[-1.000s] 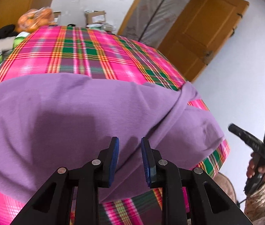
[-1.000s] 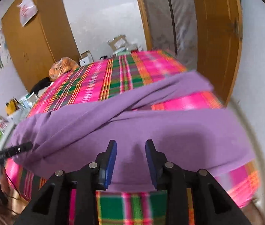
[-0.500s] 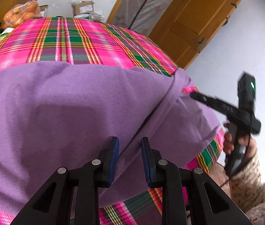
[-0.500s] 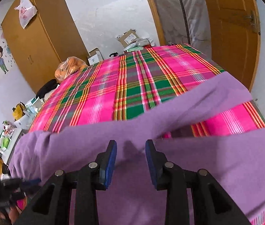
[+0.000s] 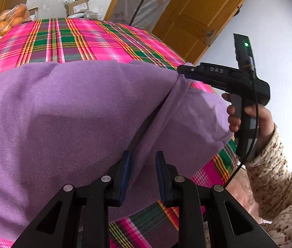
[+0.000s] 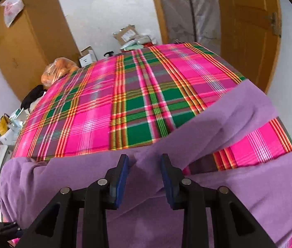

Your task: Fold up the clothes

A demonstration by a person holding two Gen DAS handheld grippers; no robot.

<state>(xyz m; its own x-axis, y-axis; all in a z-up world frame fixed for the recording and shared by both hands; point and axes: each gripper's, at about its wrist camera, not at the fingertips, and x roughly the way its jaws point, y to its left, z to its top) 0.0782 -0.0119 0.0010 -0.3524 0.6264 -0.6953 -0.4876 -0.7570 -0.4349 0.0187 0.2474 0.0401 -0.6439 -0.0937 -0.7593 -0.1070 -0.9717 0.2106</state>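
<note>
With both jaws parted and empty over the purple garment (image 5: 73, 113) spread low in frame on the plaid bed (image 6: 125, 95), close right gripper (image 6: 144, 165) squarely on the sleeve (image 6: 218, 122) before folding inward.

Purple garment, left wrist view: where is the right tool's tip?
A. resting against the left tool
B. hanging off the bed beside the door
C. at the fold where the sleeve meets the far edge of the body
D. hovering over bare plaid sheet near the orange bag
C: the right tool has its tip at the gathered fold of the purple garment, where the sleeve crosses the body, well away from the left tool.
</note>
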